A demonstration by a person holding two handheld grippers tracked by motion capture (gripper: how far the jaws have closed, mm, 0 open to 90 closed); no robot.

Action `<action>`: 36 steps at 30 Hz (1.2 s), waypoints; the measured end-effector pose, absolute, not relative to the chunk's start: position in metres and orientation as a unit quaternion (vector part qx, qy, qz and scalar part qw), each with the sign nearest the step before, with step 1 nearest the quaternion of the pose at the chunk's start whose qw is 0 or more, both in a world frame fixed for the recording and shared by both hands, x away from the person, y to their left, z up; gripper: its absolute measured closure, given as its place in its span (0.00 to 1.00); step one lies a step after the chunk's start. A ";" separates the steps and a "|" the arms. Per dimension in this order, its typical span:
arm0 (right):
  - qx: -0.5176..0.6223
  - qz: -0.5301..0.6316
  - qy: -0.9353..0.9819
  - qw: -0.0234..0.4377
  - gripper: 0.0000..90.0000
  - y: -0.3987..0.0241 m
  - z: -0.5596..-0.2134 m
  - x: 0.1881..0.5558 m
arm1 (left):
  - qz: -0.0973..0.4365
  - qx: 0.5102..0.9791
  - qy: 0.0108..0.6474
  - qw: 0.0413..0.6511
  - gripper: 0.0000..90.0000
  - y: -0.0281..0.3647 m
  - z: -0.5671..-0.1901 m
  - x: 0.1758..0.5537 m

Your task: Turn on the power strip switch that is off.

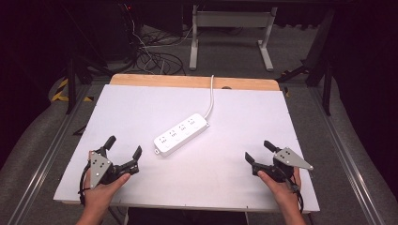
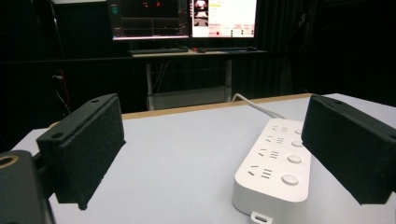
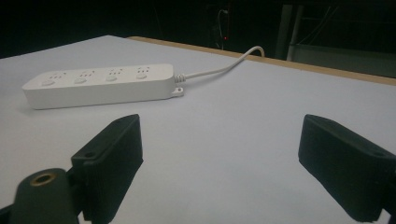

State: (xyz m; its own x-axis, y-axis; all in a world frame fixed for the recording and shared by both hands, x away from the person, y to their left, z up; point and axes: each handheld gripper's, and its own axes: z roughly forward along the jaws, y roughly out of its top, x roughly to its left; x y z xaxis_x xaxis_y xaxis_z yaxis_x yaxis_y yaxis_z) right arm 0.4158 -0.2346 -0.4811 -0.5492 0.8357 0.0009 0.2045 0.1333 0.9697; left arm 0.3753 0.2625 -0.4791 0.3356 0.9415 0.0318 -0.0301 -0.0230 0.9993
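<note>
Position of the power strip: it lies flat on the white table, near the centre, with its long axis running diagonally from the near-left to the far-right as seen from the high view. Its white cable leaves the far-right end and runs toward the far edge of the table. The socket face points up.

Left gripper: held low at the near-left corner of the table, jaws spread wide with nothing between them. In the left gripper view the near end of the strip sits just ahead and toward the right-hand jaw, so this gripper looks roughly along the strip's length.

Right gripper: held low at the near-right corner, jaws likewise wide apart and empty. In the right gripper view the strip lies ahead and to the left, presenting its long side, with bare table between the jaws and the strip.

Governing relation: both grippers are clear of the strip, and the strip lies between them, farther from the person. The near end of the strip is closer to the left gripper; the cable end points away toward the right gripper's side but sits farther off. Judged from this layout, the left gripper has the shorter reach to the strip, and a grip across the narrow width would call for jaws set square to the diagonal axis.
</note>
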 end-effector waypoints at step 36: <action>0.418 0.566 0.653 0.281 1.00 -0.271 -0.443 0.416 | 0.426 0.579 0.387 0.578 0.07 0.260 -0.478 0.374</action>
State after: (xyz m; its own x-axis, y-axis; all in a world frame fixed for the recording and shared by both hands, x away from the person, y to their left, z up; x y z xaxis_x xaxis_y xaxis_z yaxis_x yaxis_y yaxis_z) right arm 0.4160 -0.2709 -0.4431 -0.4930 0.8634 0.1072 0.2281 0.0094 0.9736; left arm 0.3736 0.2600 -0.4784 0.3382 0.9400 0.0454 -0.0438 -0.0324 0.9985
